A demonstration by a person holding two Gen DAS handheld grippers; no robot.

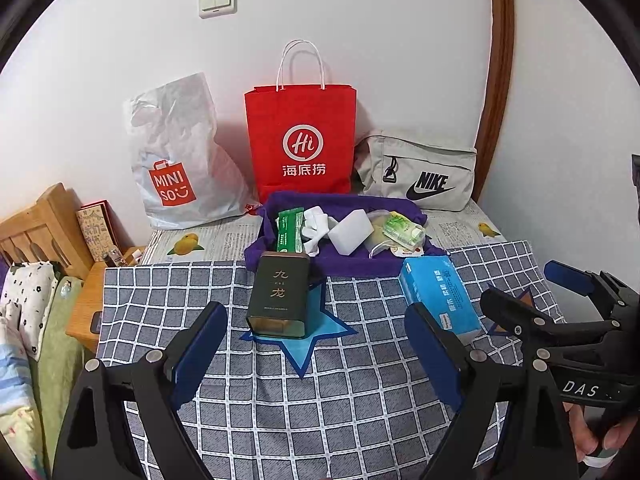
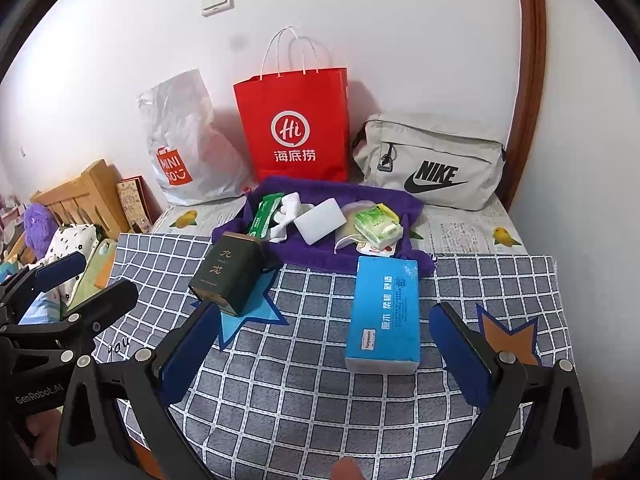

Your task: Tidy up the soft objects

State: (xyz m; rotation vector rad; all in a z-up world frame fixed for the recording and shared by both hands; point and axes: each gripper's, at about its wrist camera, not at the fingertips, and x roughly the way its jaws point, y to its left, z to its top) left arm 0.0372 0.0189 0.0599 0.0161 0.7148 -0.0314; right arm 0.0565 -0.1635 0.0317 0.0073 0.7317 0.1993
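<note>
Both cameras sit low over the near edge of the worktop (image 1: 360, 400), each looking forward and downward between its own jaws toward the wall at the far edge. The left wrist view stands nearer the worktop's left side, close behind the dark tin (image 1: 279, 294); the right gripper (image 1: 532, 292) shows at its right border. The right wrist view stands further right, close behind the blue tissue pack (image 2: 384, 312), with the left gripper (image 2: 80, 280) at its left border. Both views share the checked cloth (image 2: 320, 400), the purple tray (image 1: 360, 264), the red paper bag (image 1: 301, 140), the white plastic bag (image 2: 188, 148) and the grey pouch (image 2: 432, 164) along the far edge.
</note>
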